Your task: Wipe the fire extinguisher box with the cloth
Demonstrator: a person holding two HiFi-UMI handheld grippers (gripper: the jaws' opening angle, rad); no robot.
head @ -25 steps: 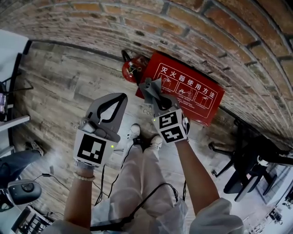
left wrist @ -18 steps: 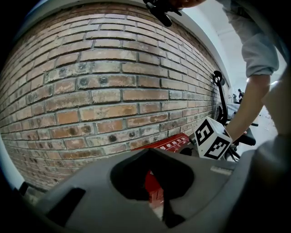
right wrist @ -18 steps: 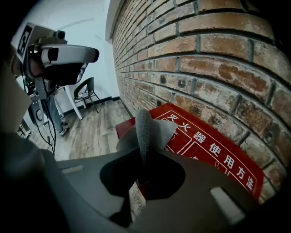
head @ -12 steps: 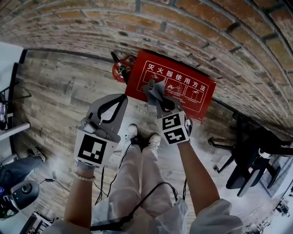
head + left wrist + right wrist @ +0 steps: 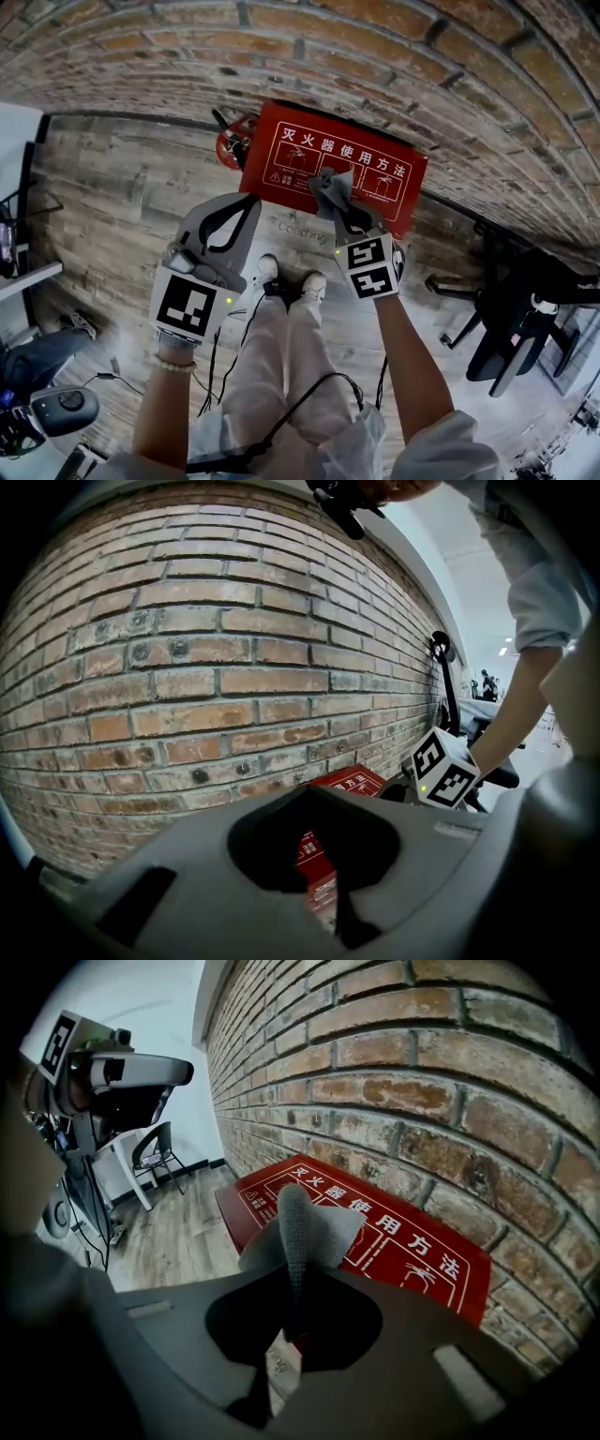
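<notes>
My right gripper (image 5: pixel 341 208) pinches the grey cloth (image 5: pixel 333 185) and has come closer, over the fire extinguisher box (image 5: pixel 281 155) at the brick wall (image 5: pixel 375 56), so wiping can begin; my left gripper (image 5: pixel 247 201) is pressed together, empty

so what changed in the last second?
Right gripper carried the cloth from the box's near-left edge further over its printed face, toward the wall. It stays shut on the cloth. Left gripper unchanged: shut, empty, off the box.
</notes>
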